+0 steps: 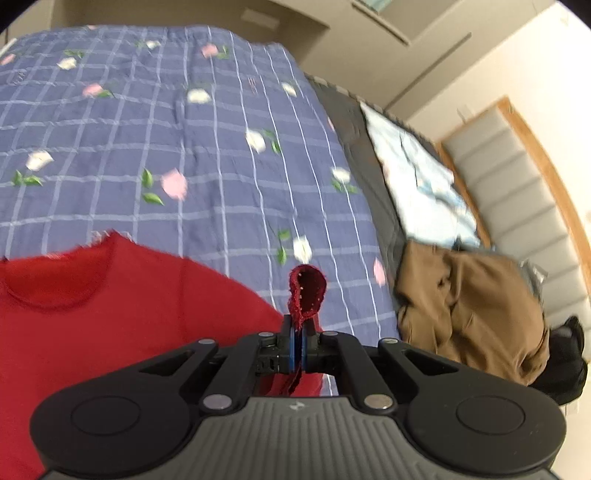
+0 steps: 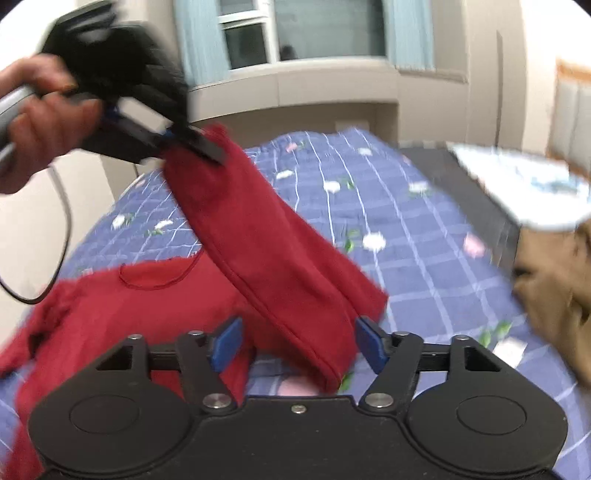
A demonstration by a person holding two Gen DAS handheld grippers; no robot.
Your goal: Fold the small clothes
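Left wrist view: the left gripper (image 1: 298, 345) is seen clamped tight, blue pads pressed together on a pinched fold of the dark red knit garment (image 1: 110, 314), with a small loop of the cloth standing up past the fingertips. The rest of the red garment is spread flat at lower left on the blue checked bedspread with pink and white flowers (image 1: 184, 147), its round neckline visible near the left edge. A crumpled tan-brown cloth (image 1: 469, 314) is piled at the right edge of the bed, just beside a black object that cannot be identified. A pale blue and white printed cloth (image 1: 417, 177) is laid further back on a dark grey sheet, with a padded grey headboard in a wooden frame (image 1: 524, 206) behind it. Right wrist view: the right gripper (image 2: 297, 345) is held with jaws spread wide, blue pads well apart and pressing on nothing; a strip of the red garment (image 2: 258, 236) is draped between them without being gripped, as far as can be told through the blur. The strip is stretched up and to the left to the left gripper (image 2: 195, 142), which is held by a person's hand (image 2: 40, 122) and is closed on the raised end. The garment body is lying on the bedspread (image 2: 406, 236) at lower left. A window with light blue curtains (image 2: 306, 33) is seen behind the bed.
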